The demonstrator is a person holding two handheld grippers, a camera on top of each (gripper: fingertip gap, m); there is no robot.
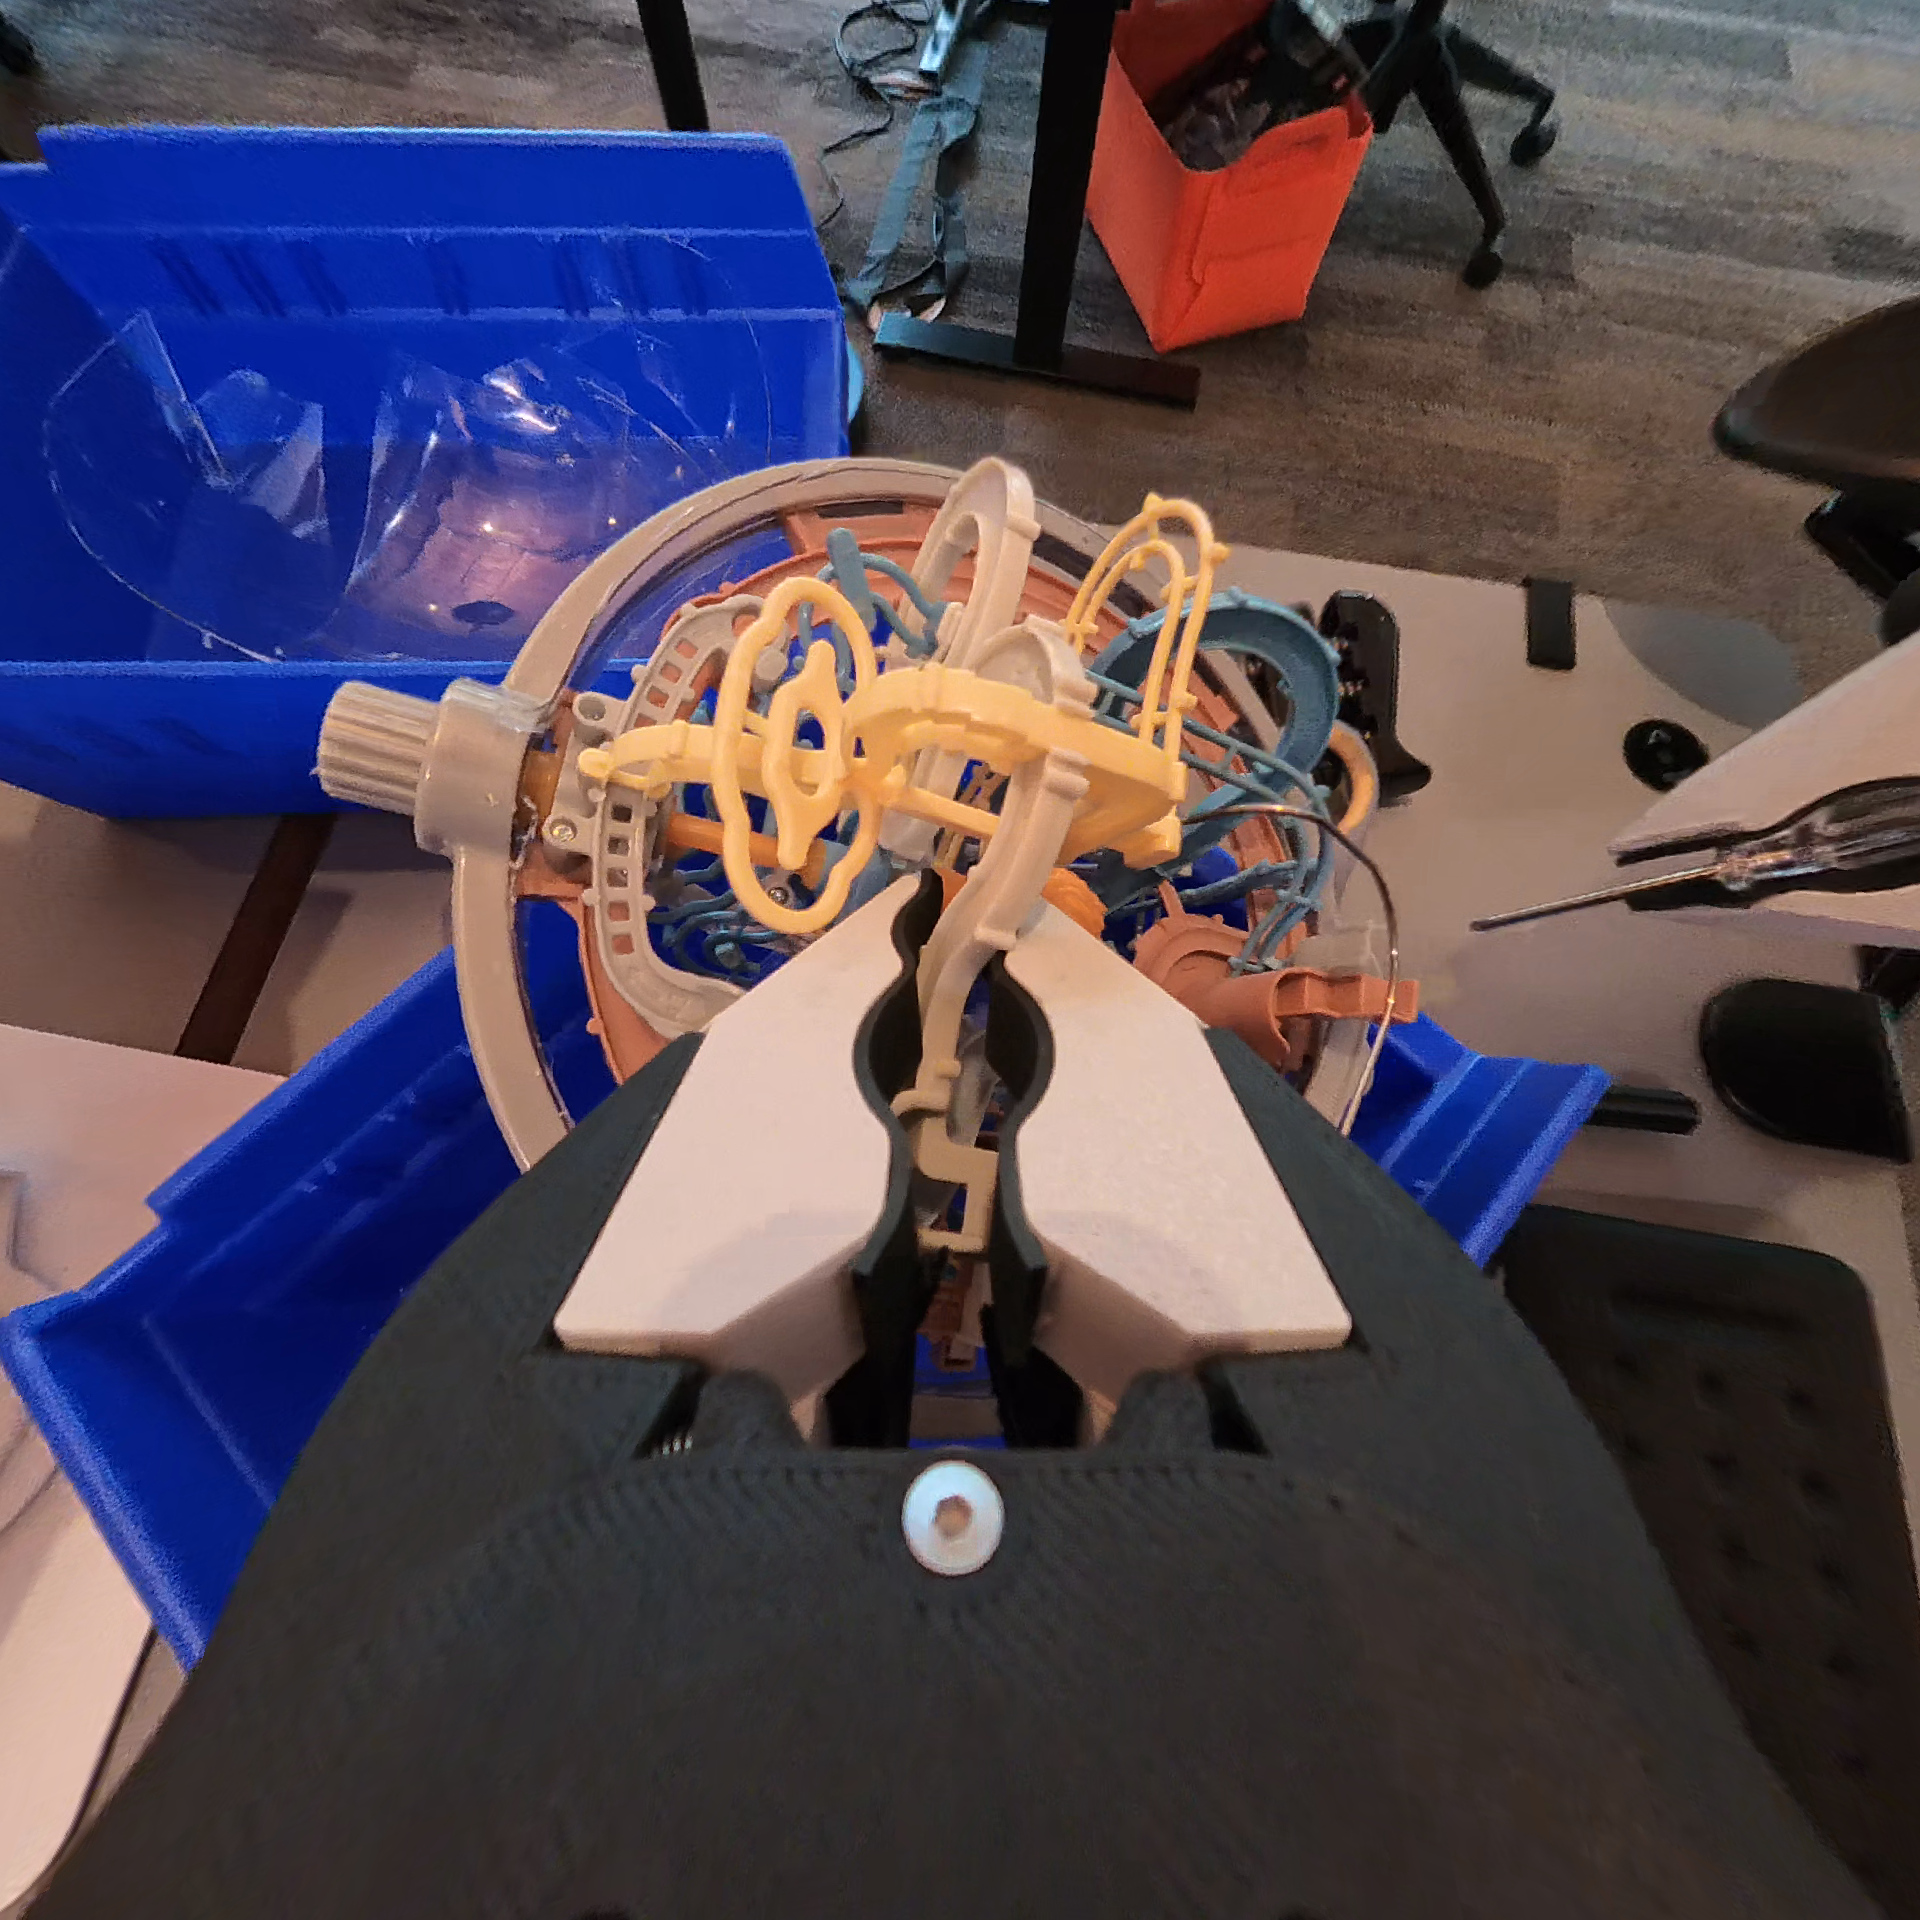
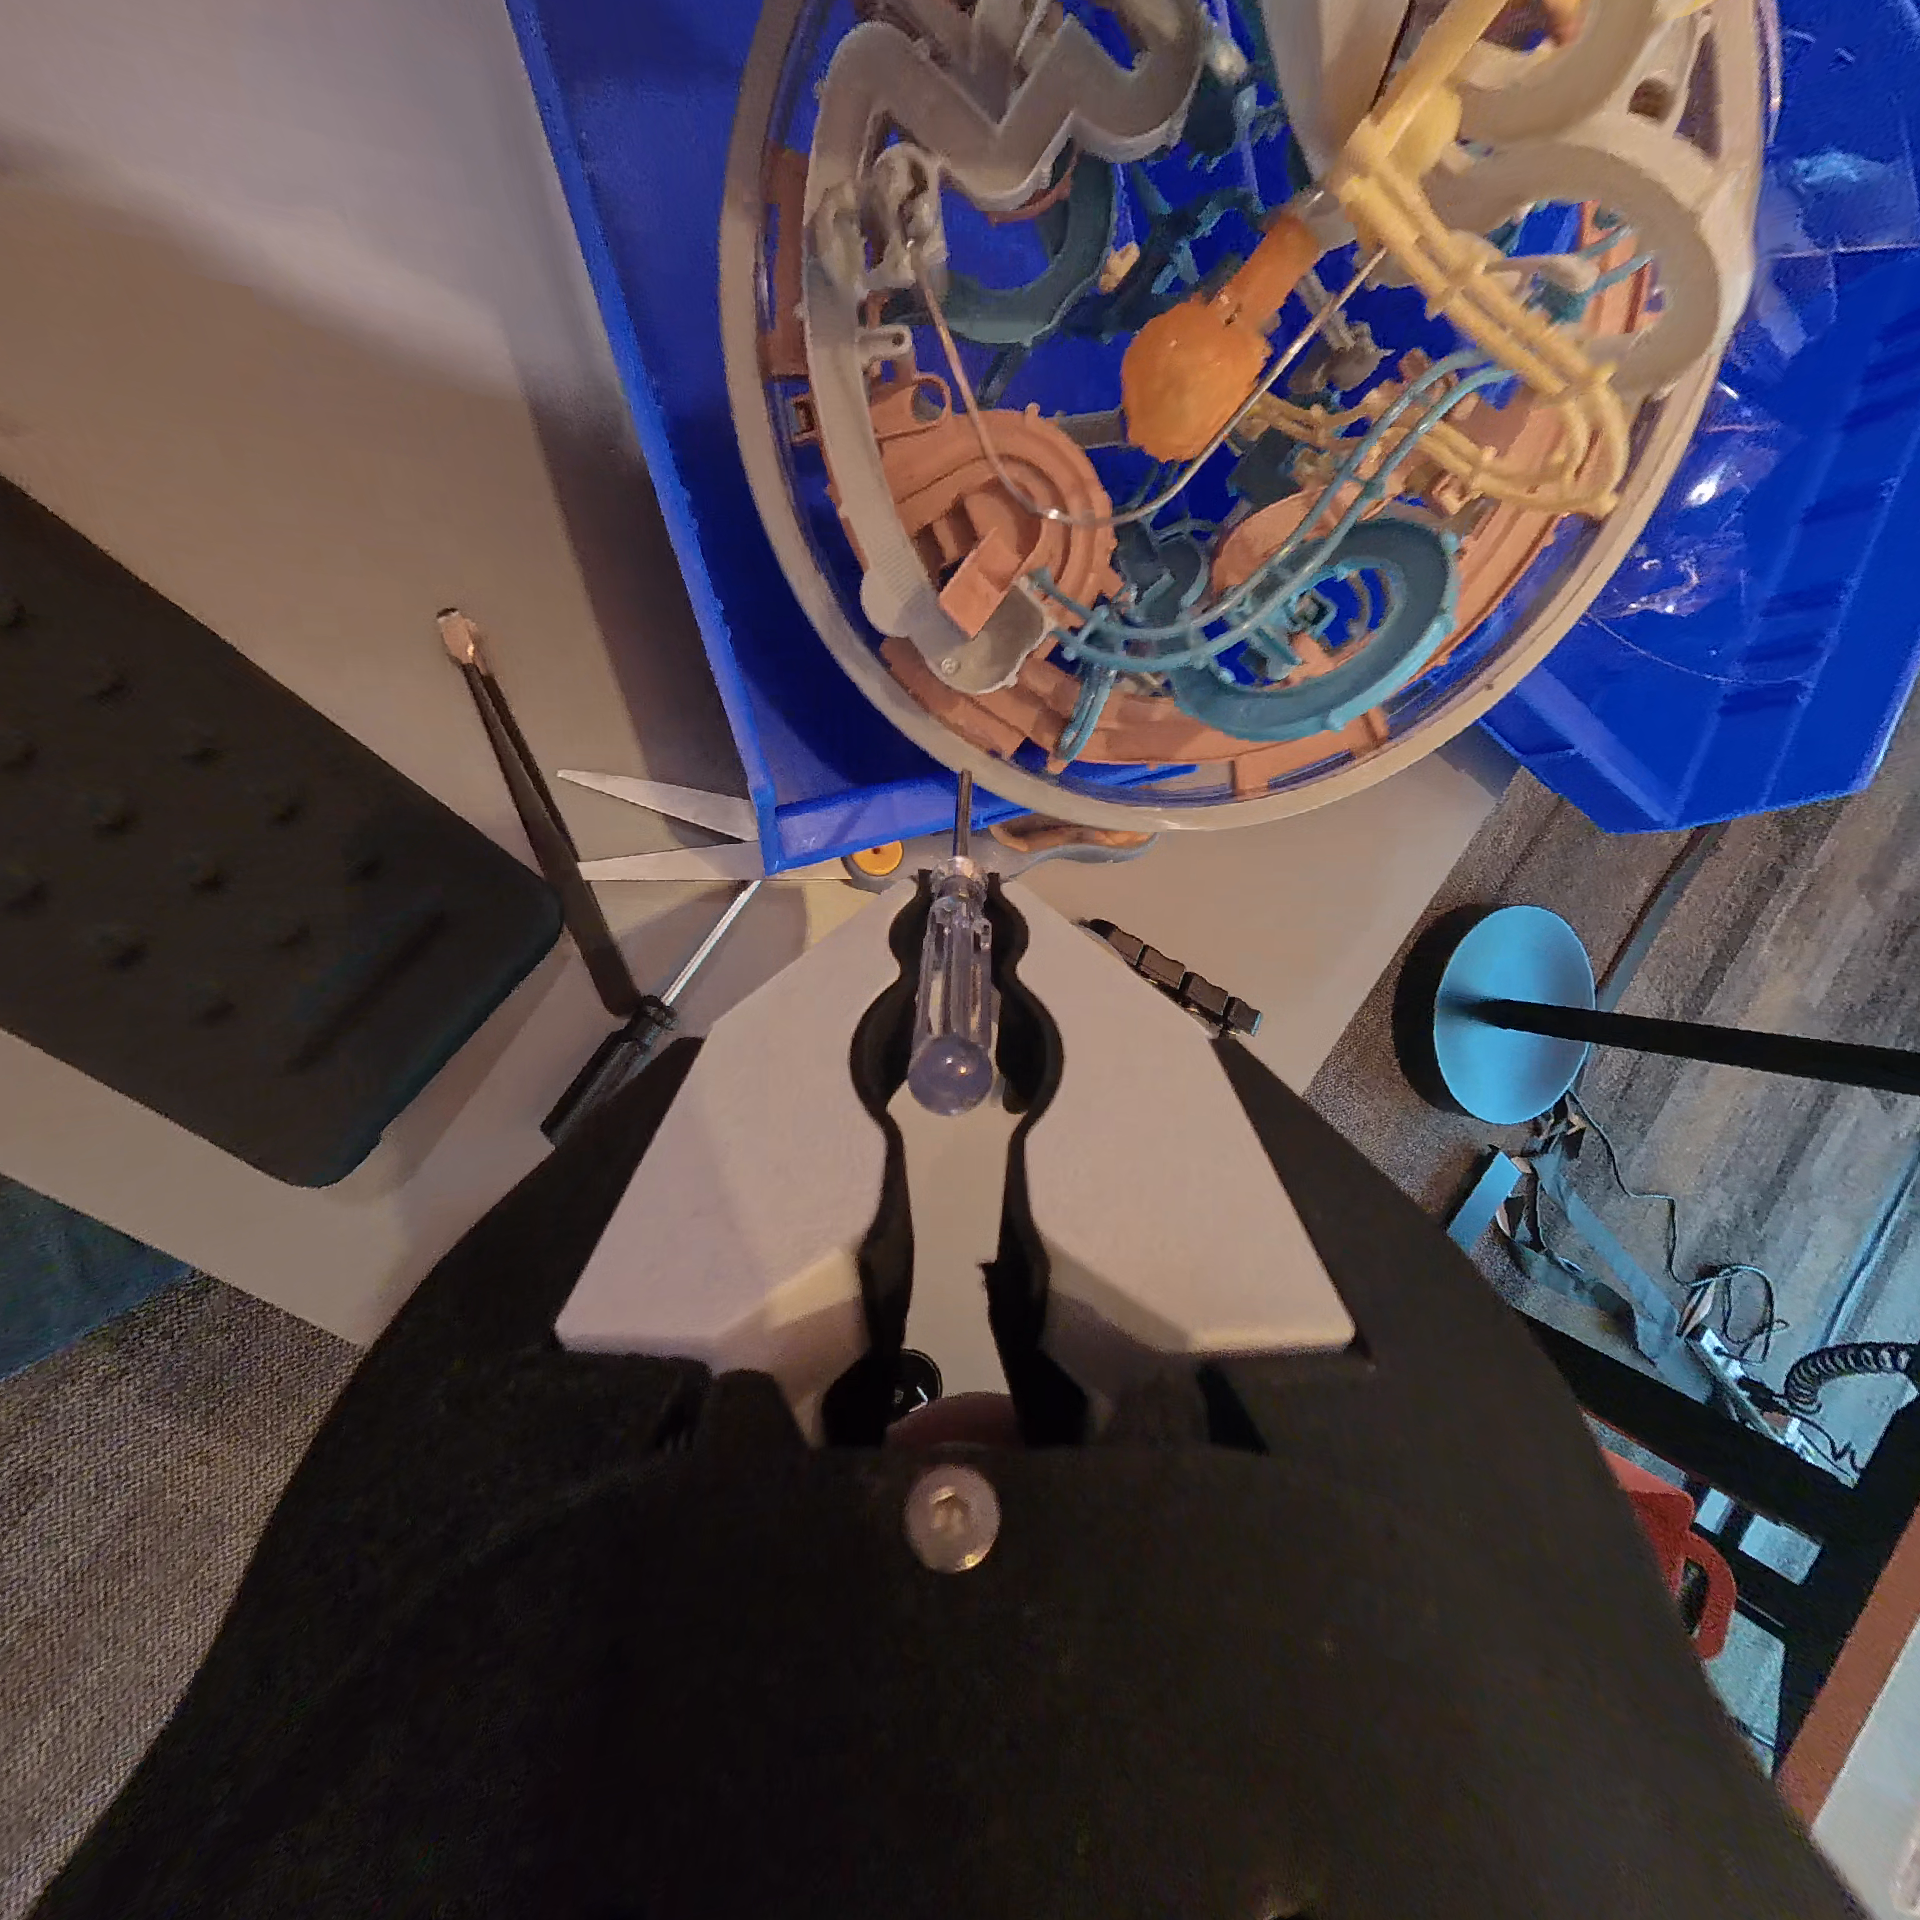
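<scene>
Screwdriver (image 2: 954, 987) tip touching maze ball (image 2: 1195, 416) rim.

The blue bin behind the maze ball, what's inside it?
Inside the blue bin lies a clear plastic dome. The maze ball held by the left gripper covers the bin's near right corner, so anything there is hidden.

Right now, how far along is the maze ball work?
Done: one clear dome half lies off in the blue bin. In hand: the left gripper clamps a pale track strut of the maze ball; the right gripper holds a clear-handled screwdriver, tip near the grey ring. Left: the tracks sit assembled on the ring.
</scene>
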